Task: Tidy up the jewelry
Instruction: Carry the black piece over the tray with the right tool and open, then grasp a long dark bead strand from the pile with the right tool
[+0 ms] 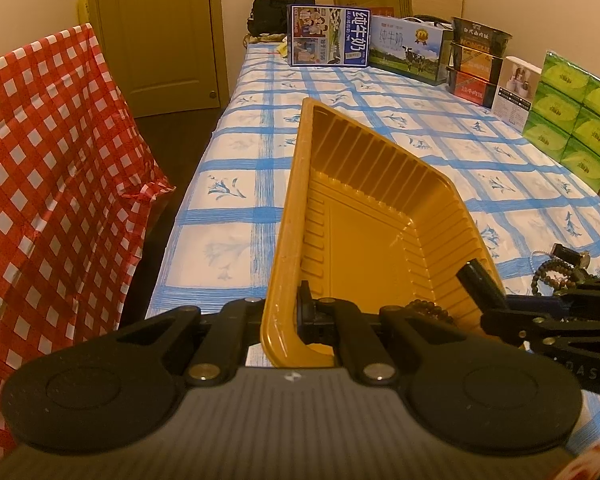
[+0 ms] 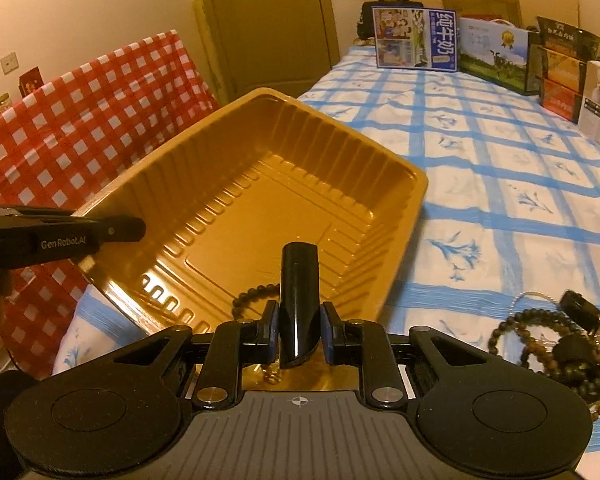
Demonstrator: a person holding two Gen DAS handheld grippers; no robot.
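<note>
Landmark: gold tray [image 2: 260, 184], a thin ribbed plastic tray, tilted up off the blue-checked bed cover [image 2: 500, 184].
Left gripper [image 1: 300, 312]: jaws fully closed, pinching the tray's near rim and holding that side raised.
Right gripper [image 2: 299, 332]: jaws partly closed on a black glossy cylinder [image 2: 299, 300], its tip out over the tray's near end.
Cylinder handling: judged light, rigid and slick; the grip sits low on its body and a firmer mid-body hold would resist slipping.
In tray: a dark bead strand [image 2: 252, 294] lies at the near end, just beside the cylinder.
Outside tray: bead bracelets [image 2: 548, 344] and a watch [image 2: 592, 316] are heaped on the cover to the tray's right.
Bead handling: judged limp and tangle-prone; take by one loop.
Tray handling: judged light and flexible; a one-edge hold may let it twist.
</note>
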